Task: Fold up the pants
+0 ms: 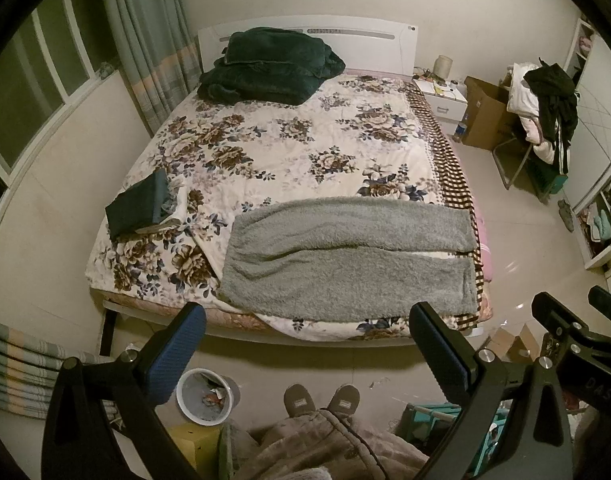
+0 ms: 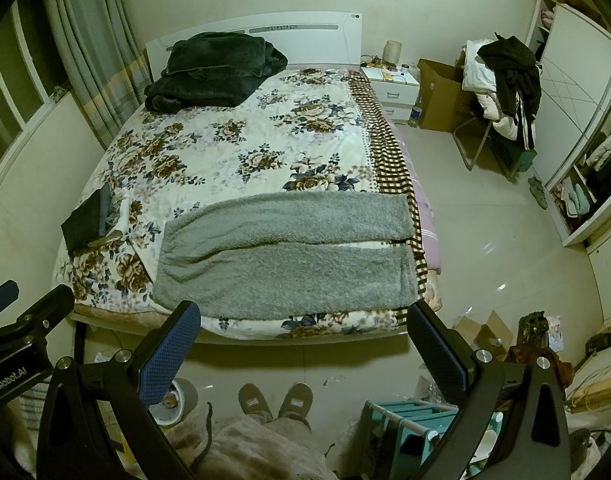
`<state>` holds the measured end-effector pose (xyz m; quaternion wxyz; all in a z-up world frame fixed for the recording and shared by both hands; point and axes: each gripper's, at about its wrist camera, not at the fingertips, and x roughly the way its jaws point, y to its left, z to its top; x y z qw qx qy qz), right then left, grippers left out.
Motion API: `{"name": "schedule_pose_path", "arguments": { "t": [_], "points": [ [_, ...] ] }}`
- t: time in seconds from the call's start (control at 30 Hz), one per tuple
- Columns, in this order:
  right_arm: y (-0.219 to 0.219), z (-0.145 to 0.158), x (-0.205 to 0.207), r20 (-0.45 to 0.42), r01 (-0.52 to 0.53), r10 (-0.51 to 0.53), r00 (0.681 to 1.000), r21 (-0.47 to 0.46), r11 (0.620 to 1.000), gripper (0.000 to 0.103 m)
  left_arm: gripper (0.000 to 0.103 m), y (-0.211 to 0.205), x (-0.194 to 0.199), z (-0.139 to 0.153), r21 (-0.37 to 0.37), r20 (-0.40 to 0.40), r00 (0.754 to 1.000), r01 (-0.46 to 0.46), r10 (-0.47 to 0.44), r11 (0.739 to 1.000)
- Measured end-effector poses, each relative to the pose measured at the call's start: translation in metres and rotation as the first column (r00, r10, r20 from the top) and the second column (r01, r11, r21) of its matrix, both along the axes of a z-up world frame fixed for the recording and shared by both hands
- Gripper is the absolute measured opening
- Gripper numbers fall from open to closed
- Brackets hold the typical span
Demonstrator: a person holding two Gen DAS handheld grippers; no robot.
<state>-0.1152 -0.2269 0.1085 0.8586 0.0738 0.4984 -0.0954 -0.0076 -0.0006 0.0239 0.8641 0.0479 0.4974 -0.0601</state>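
So the grey fleece pants (image 1: 345, 256) lie flat across the foot of the bed (image 1: 265, 152), legs side by side. Both the left gripper (image 1: 305, 344) and right gripper (image 2: 301, 340) hang wide apart, empty. I'd grab waistband and cuff of one leg, then fold over evenly.

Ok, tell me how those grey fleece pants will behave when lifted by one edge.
The grey fleece pants lie flat and soft-piled, so they will likely sag and drape. The thick pile probably grips the pads rather than slipping. The legs, split apart, may swing separately.
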Motion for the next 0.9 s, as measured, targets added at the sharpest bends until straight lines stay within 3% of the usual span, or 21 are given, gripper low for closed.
{"name": "schedule_pose_path", "arguments": {
  "t": [0.9],
  "points": [
    [0.023,0.012,0.009,0.001,-0.009,0.009,1.0,0.004,1.0,0.103,0.103,0.003,-0.002,-0.002,-0.004,0.003,1.0,-0.001,0.001,1.0]
  ]
}}
